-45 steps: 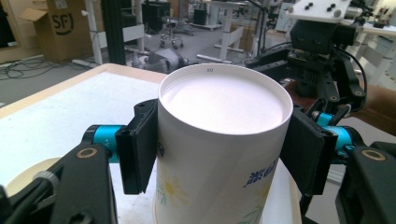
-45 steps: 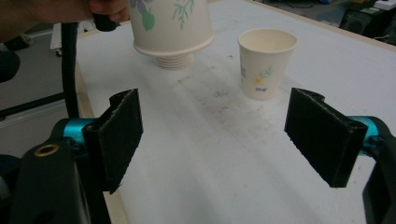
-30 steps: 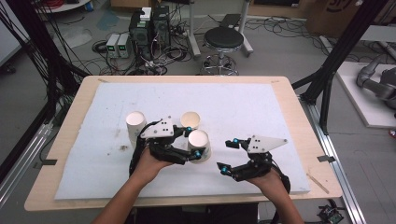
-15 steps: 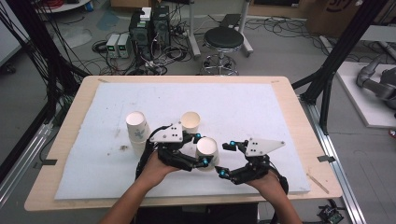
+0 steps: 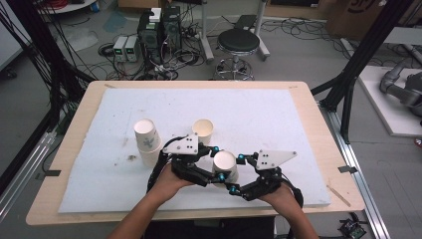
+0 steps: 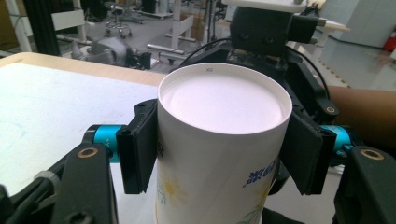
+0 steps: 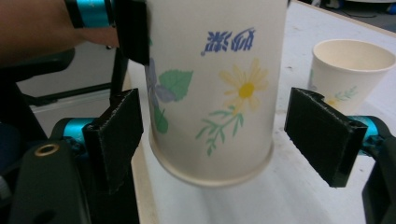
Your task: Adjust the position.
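- Cups on the far left: two stacked paper cups (image 5: 147, 141) sit upside down on the white foam mat (image 5: 278, 114), off to the outer side of the left gripper and clear of its jaws.
- Left gripper (image 5: 217, 169) – clenched on the inverted floral paper cup (image 5: 224, 165). In the left gripper view the cup (image 6: 223, 140) stands base-up between the two black pads, and both pads (image 6: 139, 144) press flat on its wall just under the flat white bottom (the blue print on it reads upside down).
- Ahead of that gripper and a little to its outer side stands an upright paper cup (image 5: 203, 131), mouth up, apart from the held one.
- Held cup, seen from the other tool: in the right gripper view its rim (image 7: 212, 175) hangs mouth-down above the mat, lifted off the surface.
- Right gripper (image 5: 238, 174) – released. Its jaws stand wide on either side of the cup's lower part, with a clear gap between each pad (image 7: 322, 133) and the paper; the cup is between them but not touched.
- Beyond the right gripper's own jaws, the upright cup (image 7: 352, 74) shows again, resting on the mat.
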`<state>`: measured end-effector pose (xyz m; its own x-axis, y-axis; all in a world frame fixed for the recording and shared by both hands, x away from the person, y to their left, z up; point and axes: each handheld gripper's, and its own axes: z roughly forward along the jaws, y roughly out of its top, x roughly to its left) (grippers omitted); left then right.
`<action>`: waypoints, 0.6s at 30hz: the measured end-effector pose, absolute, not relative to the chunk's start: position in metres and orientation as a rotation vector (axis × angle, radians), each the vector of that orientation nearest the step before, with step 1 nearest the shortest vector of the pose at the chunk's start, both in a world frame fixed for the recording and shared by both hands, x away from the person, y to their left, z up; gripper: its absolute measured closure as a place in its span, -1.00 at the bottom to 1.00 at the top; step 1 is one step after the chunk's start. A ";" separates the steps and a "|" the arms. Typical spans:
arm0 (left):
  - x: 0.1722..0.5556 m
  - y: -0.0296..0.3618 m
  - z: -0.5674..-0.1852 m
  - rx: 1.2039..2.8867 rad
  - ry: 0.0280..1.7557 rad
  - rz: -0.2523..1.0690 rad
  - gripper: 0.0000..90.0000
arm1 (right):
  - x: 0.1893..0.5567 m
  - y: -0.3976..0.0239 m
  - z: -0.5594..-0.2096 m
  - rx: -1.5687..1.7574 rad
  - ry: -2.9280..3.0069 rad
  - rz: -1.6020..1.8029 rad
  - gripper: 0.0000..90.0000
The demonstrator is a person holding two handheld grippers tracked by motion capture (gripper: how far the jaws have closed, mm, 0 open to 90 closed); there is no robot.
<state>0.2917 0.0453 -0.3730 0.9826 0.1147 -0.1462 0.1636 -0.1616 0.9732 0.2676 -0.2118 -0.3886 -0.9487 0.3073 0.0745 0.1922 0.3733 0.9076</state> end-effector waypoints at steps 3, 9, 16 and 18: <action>0.291 0.044 -0.375 1.715 0.201 -0.074 -0.22 | 0.268 -0.211 -0.391 0.450 2.516 1.673 -0.56; 0.291 0.043 -0.376 1.676 0.185 -0.118 -0.22 | 0.268 -0.207 -0.393 0.438 2.529 1.695 -0.55; 0.292 0.045 -0.378 1.674 0.180 -0.110 -0.21 | 0.268 -0.207 -0.396 0.410 2.545 1.714 -0.32; 0.291 0.045 -0.378 1.681 0.175 -0.106 -0.22 | 0.269 -0.207 -0.396 0.401 2.546 1.708 -0.26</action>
<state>0.2912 0.0447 -0.3784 0.9836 0.0533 -0.1722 0.1772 -0.1107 0.9779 0.2689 -0.2074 -0.3962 -0.9652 0.2406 0.1028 0.1863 0.3565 0.9155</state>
